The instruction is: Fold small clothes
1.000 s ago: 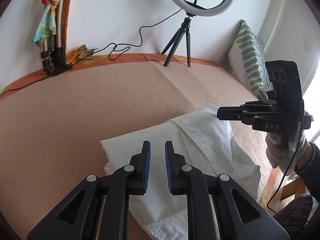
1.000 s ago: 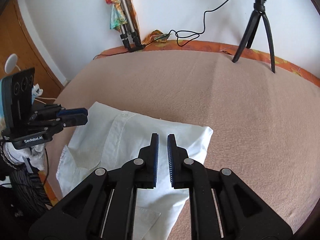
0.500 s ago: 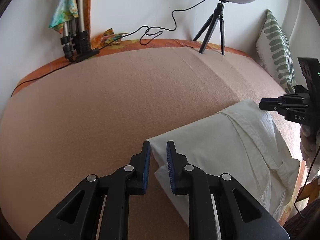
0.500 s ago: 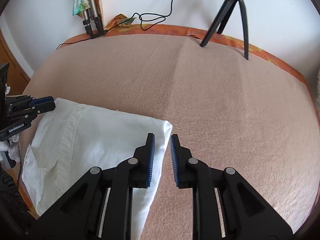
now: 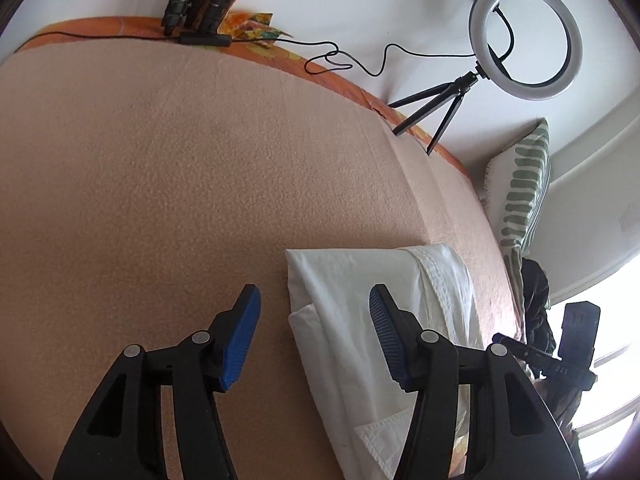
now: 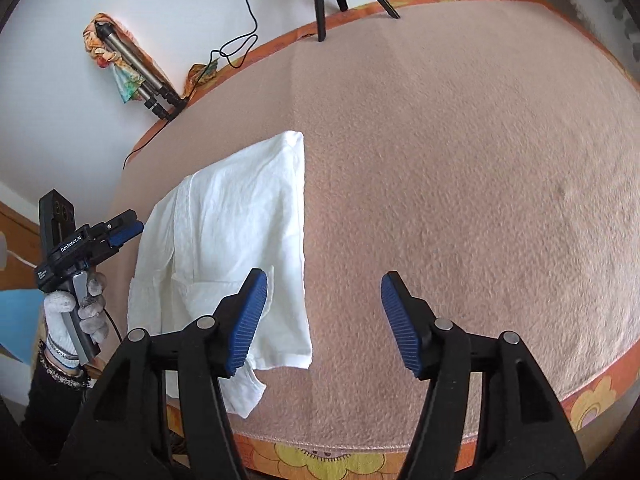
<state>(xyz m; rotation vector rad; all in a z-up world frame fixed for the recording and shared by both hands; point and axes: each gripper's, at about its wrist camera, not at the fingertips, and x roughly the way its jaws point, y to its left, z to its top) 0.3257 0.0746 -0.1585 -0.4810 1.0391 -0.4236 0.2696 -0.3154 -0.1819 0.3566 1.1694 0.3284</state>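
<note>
Left wrist view: left tongs [image 5: 314,336] stood spread wide, nothing between the blue pads [image 5: 240,344]. White garment [image 5: 360,320] lay folded on the pink blanket [image 5: 180,180], its folded corner showing between the two fingers — whether the pads touched the cloth could not be told. Garment's collar edge ran along its right side. Right tongs [image 5: 500,338] appeared small at the right edge, beyond the garment; their state could not be read from this view. Ring light on a small tripod [image 5: 524,40] stood at the far edge of the bed by the wall, its cable [image 5: 344,56] trailing left toward a bundle of folded tripod legs [image 5: 200,0]. Striped cushion [image 5: 520,200] leaned in the right corner.

Right wrist view: right tongs [image 6: 324,320] also spread wide and empty — the left finger over the garment's [image 6: 240,232] near right edge, the right finger over bare blanket [image 6: 460,160]. Garment lay near the bed's left edge, a loose flap at its near corner. Left tongs [image 6: 132,228] were held in a gloved hand [image 6: 78,308] just beside the garment's left side. Orange flowered sheet [image 6: 592,404] showed under the blanket's rim.
</note>
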